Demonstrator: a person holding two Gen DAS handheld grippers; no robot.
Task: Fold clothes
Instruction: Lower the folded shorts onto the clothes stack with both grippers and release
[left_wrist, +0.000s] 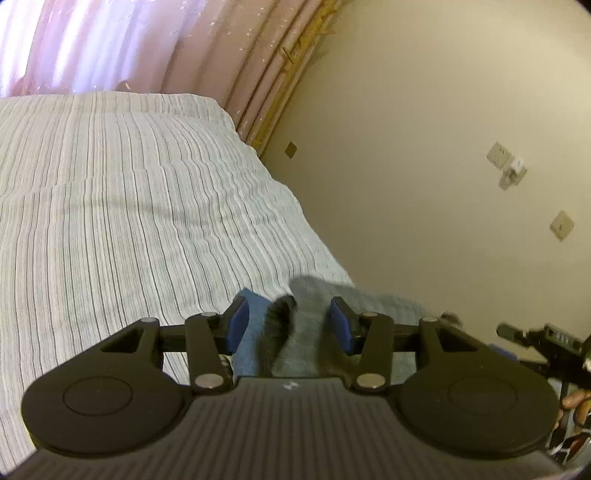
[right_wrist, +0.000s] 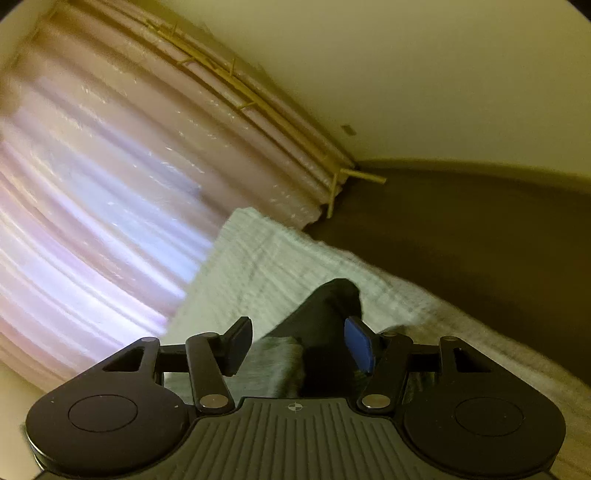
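In the left wrist view, the left gripper (left_wrist: 291, 325) is sitting at the lower middle of the frame with its blue pads spread apart, a grey garment (left_wrist: 310, 332) with a dark cuff lying between them without being pinched, over the striped bedspread (left_wrist: 129, 206) that is filling the left half. In the right wrist view, which is blurring, the right gripper (right_wrist: 301, 345) is likewise standing with its jaws apart at lower centre, dark and grey cloth (right_wrist: 325, 325) lying between them above the pale bedspread (right_wrist: 266, 258). No containers are showing; a pink curtain (right_wrist: 92, 203) is filling the left of that frame.
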